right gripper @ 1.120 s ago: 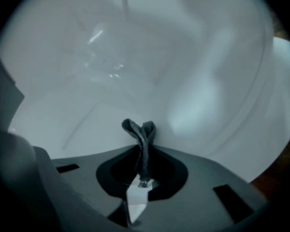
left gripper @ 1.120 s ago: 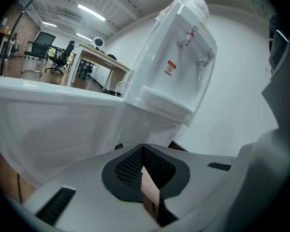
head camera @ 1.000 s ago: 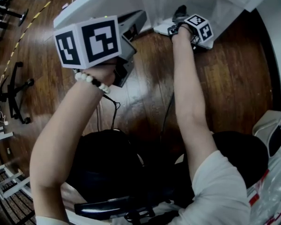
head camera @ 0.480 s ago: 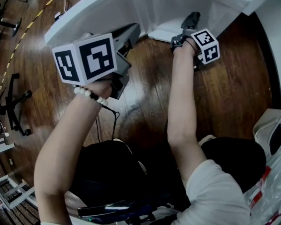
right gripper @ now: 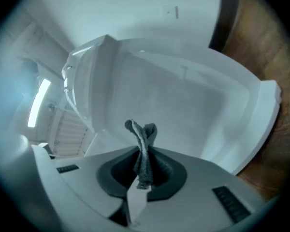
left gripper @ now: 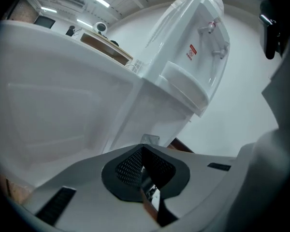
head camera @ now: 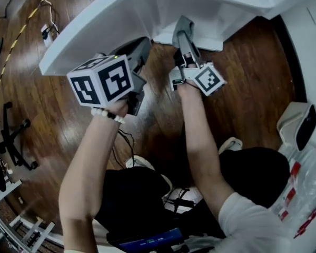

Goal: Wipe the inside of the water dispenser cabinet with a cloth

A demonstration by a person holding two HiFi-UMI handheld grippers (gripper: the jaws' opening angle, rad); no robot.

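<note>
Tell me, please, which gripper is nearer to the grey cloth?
Right. The right gripper is shut on the cloth, which sticks up from its jaws. The left gripper is shut and empty, off to the cloth's left by the white door.

Cloth (right gripper: 144, 134): mid-grey. Water dispenser cabinet (head camera: 200, 4), twelve o'clock in head view: white, with a small red label (left gripper: 191, 52). Left gripper (left gripper: 144, 153) and right gripper (right gripper: 141, 173): grey shells, black pads, cubes with black-and-white square markers. Floor (head camera: 253, 83), three o'clock: dark brown wood planks. Bracelet (head camera: 106, 115): white beads.
</note>
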